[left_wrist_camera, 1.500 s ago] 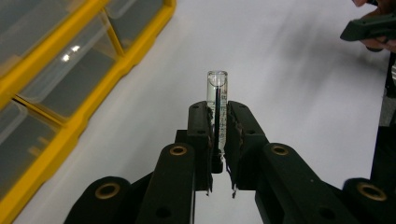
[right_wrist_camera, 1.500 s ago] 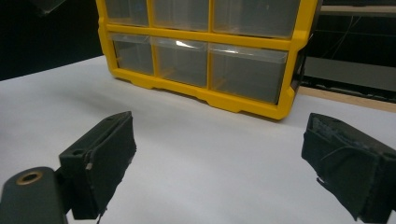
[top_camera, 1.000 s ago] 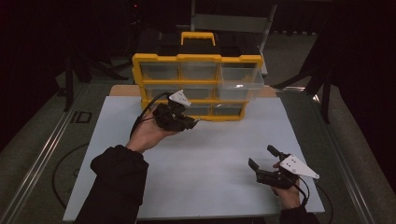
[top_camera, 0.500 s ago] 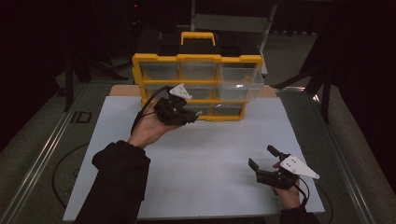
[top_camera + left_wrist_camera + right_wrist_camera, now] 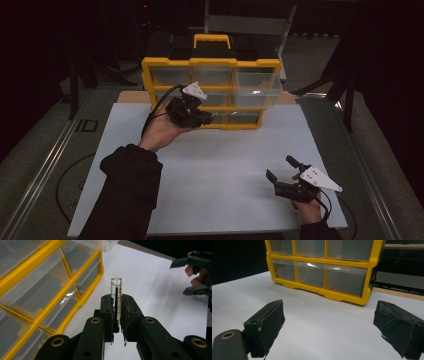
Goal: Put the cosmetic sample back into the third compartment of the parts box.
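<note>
A: What is gripped by the left tool (image 5: 116, 312)?

B: A clear tube (image 5: 116, 298) is pinched between its jaws, raised just in front of the yellow drawer cabinet (image 5: 210, 92); a dark rod seems to sit inside, though this is hard to tell.

A: And the right tool (image 5: 282, 172)?

B: It is held spread and empty low over the white surface (image 5: 225, 170), well apart from the cabinet.

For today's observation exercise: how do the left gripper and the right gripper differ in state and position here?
The left gripper has its jaws shut on a clear tube; the right gripper has its jaws wide apart, holding nothing. The left is raised beside the yellow drawer cabinet; the right sits low near the white table's front edge. Both are hand-held with black jaws.
</note>
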`<action>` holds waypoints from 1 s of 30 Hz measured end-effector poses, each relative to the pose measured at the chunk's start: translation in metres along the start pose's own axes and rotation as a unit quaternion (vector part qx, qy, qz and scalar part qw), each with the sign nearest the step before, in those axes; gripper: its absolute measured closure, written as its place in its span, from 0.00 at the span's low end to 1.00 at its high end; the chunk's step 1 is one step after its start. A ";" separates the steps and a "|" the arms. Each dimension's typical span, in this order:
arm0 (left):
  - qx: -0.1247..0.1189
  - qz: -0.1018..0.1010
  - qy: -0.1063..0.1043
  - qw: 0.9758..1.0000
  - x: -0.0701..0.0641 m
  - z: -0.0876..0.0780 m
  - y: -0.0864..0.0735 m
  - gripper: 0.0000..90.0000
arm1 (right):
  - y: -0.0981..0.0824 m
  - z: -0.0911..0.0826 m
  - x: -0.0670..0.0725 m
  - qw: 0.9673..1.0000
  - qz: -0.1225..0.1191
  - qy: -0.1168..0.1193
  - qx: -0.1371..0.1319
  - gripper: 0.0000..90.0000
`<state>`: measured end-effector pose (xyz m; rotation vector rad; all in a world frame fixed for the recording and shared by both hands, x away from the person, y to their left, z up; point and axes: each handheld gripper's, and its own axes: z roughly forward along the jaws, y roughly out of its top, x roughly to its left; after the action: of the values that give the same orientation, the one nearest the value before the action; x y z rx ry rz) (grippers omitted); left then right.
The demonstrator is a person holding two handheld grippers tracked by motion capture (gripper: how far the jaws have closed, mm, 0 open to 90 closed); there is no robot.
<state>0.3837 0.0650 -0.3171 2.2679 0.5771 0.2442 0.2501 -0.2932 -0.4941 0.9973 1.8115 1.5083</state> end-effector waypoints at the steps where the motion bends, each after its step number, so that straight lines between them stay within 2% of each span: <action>1: 0.001 0.001 0.001 1.000 0.000 -0.001 0.001 0.90 | 0.000 0.000 0.000 1.000 0.000 0.001 0.000 0.11; 19: -0.013 0.016 0.011 1.000 0.008 -0.009 0.024 0.90 | 0.000 0.000 0.000 1.000 0.002 0.002 -0.002 0.11; 30: -0.011 0.014 0.015 1.000 0.015 -0.011 0.032 0.90 | 0.000 0.000 -0.001 1.000 0.000 0.003 -0.001 0.11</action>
<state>0.4032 0.0600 -0.2860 2.2551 0.5567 0.2978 0.2507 -0.2935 -0.4946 0.9926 1.8135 1.5131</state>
